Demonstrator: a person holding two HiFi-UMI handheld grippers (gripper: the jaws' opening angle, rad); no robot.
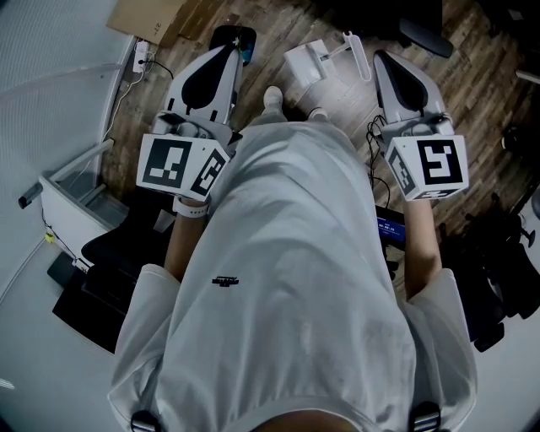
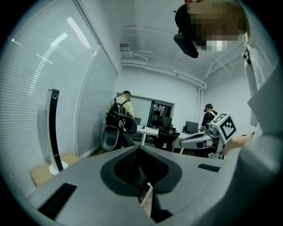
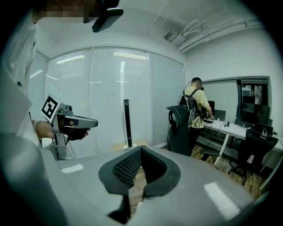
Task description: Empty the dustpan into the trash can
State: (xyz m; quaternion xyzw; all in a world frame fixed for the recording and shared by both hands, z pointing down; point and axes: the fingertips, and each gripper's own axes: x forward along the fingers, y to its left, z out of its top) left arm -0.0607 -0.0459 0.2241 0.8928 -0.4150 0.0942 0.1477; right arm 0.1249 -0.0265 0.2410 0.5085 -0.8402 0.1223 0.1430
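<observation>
On the wood floor ahead of the person's feet lies a white dustpan-like thing [image 1: 314,61] with a long handle. It sits between my two grippers and clear of both. My left gripper [image 1: 226,52] is held at waist height on the left, jaws shut and empty. My right gripper [image 1: 382,59] hangs level with it on the right, also shut on nothing. In the left gripper view the jaws [image 2: 139,149] meet, and the right gripper [image 2: 208,137] shows beyond them. In the right gripper view the jaws [image 3: 140,151] are together, with the left gripper [image 3: 66,122] off to the left. No trash can is clearly identifiable.
A white open-topped bin or frame [image 1: 76,196] stands at the left beside a black chair [image 1: 114,253]. A cardboard box [image 1: 148,17] and power strip [image 1: 142,56] lie by the glass wall. A tower fan [image 3: 128,121], office chairs [image 3: 179,128], desks and two other people [image 2: 124,103] occupy the room.
</observation>
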